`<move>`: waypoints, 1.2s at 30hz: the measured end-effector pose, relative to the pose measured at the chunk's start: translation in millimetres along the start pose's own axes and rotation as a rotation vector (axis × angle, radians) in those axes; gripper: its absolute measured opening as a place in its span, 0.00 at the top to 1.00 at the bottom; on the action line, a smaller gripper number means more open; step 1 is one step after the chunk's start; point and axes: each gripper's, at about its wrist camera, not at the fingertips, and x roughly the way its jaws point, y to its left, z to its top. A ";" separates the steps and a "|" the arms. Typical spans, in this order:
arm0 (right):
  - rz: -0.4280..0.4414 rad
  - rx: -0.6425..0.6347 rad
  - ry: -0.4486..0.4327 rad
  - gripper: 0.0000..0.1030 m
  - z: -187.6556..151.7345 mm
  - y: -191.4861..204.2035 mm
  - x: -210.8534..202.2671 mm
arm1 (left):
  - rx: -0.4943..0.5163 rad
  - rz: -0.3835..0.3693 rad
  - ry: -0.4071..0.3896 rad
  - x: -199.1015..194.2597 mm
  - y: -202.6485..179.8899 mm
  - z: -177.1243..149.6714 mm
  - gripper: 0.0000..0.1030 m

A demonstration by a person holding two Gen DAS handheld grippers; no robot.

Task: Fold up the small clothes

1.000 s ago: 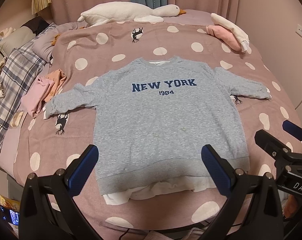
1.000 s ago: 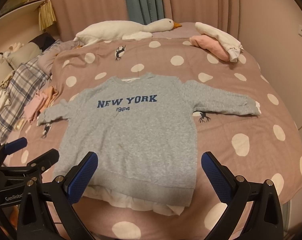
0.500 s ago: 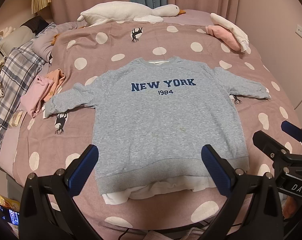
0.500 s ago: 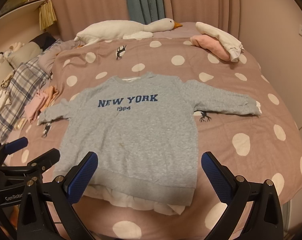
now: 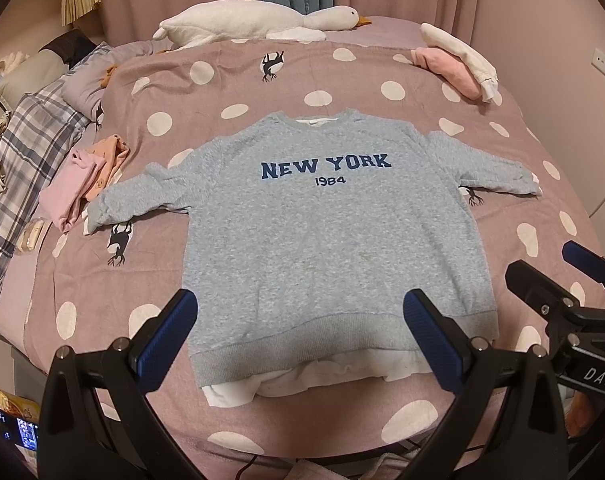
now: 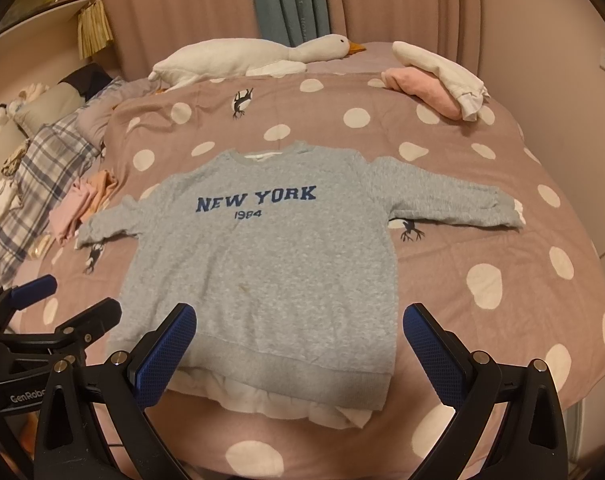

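Sweatshirt: your grey sweatshirt [image 5: 326, 236] is lying flat, print up, in the middle of the bed [image 5: 230, 80], both sleeves spreading out sideways and its hem nearing the front edge.
White layer: a white garment [image 5: 314, 382] is peeking out under the hem, just at the front edge.
Left gripper: your left gripper [image 5: 302, 332] is hovering above the hem, jaws gaping wide, gripping nothing.
Right gripper: your right gripper [image 6: 300, 342] is hanging over the hem too, jaws spread wide, carrying nothing.
Pink clothes: a folded pink pile [image 5: 82, 180] is sitting near the left edge, beside the left cuff.
Far edge: a goose plush [image 5: 258, 24] is lying along it; a pink-and-white bundle [image 5: 458, 64] is resting at the far right corner.
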 end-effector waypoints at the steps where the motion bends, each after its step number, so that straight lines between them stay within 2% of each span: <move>1: 0.000 0.000 0.001 0.01 0.1 0.0 0.0 | 0.000 0.000 0.000 0.1 -0.1 -0.1 0.00; 36: 0.000 0.006 0.018 0.01 -10.5 4.5 7.8 | 0.000 -0.005 0.006 4.3 1.5 -5.3 0.00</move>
